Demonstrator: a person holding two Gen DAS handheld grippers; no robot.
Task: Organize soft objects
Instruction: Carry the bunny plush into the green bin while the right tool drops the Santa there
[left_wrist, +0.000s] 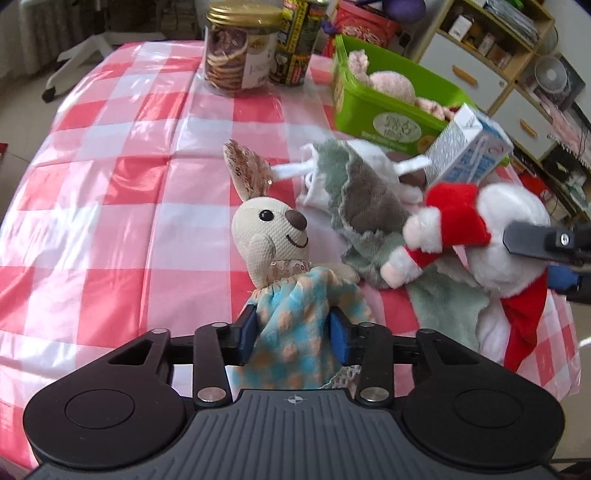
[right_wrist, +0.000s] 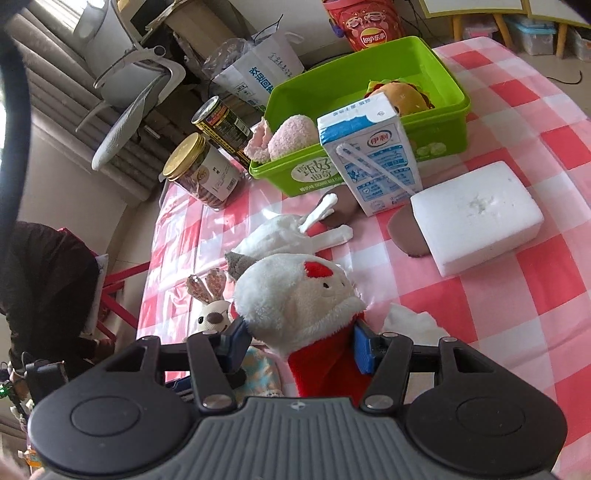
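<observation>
My left gripper (left_wrist: 293, 338) is shut on the blue dress of a beige bunny doll (left_wrist: 273, 236), held upright. My right gripper (right_wrist: 301, 345) is shut on the red body of a white Santa plush (right_wrist: 295, 299), which also shows in the left wrist view (left_wrist: 506, 240). The bunny doll (right_wrist: 212, 317) shows just left of it in the right wrist view. A grey-green plush toy (left_wrist: 365, 210) lies on the checked tablecloth (left_wrist: 110, 184) between them. A green bin (right_wrist: 354, 74) at the back holds a pink plush (right_wrist: 291, 136) and a burger plush (right_wrist: 400, 94).
A milk carton (right_wrist: 373, 155) stands in front of the bin, beside a white foam block (right_wrist: 476, 218). A cookie jar (left_wrist: 240, 51) and a dark can (left_wrist: 295, 44) stand at the table's far side. A crumpled tissue (right_wrist: 410, 321) lies near my right gripper. An office chair stands past the table edge.
</observation>
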